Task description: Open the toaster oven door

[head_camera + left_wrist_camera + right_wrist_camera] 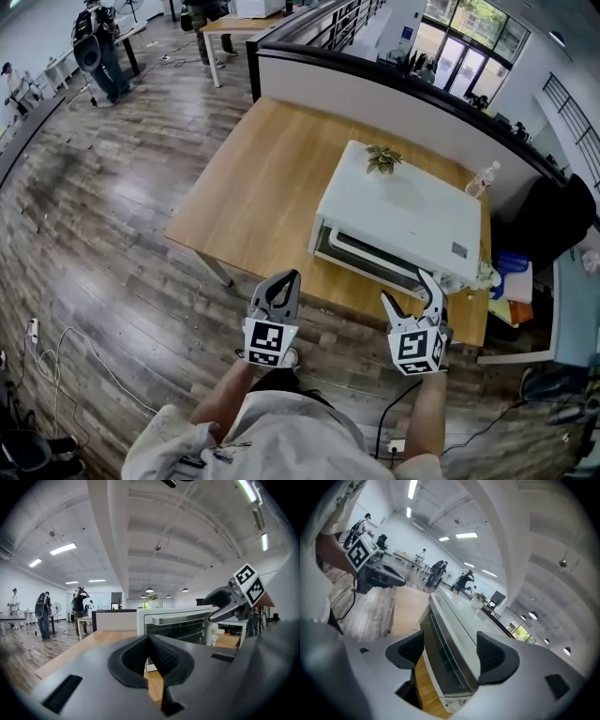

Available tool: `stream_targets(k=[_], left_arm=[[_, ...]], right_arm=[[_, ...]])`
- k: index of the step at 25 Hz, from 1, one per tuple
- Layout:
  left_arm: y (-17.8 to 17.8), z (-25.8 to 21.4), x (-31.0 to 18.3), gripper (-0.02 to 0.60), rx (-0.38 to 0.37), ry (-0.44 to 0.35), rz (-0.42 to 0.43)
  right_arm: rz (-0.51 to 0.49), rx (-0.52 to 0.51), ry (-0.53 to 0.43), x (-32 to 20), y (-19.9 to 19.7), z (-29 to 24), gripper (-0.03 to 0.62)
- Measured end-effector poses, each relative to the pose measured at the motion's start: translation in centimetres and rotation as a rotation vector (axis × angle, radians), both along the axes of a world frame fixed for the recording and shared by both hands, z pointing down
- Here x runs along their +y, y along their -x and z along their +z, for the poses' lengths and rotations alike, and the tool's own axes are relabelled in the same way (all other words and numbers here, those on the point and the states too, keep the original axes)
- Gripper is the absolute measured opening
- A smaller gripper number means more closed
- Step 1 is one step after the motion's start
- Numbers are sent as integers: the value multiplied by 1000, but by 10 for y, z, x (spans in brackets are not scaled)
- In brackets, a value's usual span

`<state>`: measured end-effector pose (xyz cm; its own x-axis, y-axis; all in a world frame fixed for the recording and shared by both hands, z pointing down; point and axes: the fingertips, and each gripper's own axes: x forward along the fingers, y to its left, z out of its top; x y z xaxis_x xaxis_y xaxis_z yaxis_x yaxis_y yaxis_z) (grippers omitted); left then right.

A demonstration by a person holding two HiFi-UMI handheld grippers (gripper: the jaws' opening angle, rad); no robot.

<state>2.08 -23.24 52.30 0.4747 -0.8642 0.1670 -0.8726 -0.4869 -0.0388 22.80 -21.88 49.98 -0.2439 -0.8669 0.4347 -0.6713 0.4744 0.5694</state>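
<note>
The white box-shaped toaster oven (398,220) is standing, door shut, on the light wooden bench (253,206). The right hand-held gripper (408,289) is gaping wide at its front. The left hand-held gripper (286,281) is hovering closed and empty.

A dark plank floor (112,197) is seen around a light wooden desk (253,197). A low white partition (375,94) is set behind it, windows (464,42) beyond. Ceiling strip lights (63,549) are lit.
</note>
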Motion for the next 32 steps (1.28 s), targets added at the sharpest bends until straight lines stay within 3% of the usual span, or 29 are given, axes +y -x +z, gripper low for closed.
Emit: stream_targets(k=[4,7,15,18,20,32], left_arm=[[2,6,-3,9,7,10,0],[6,8,-6,9,14,12,-20],[9,14,-13,9,32,27,-45],[10,15,-15,9,38,30,-46],[10,14,-17,9,41,29,-48],[19,19,-11,9,44,37,-84]], right_arm=[[-41,205,39,-11,-1,13,355],[-56,297,76,-17,-2,21,334],[-49,359,99,-26,-5,27,289],[-31,401,99,-29,-9,30,225],[-21,443,91,-31,-13,31,146],[-9,489,66,-30,-13,32,133]])
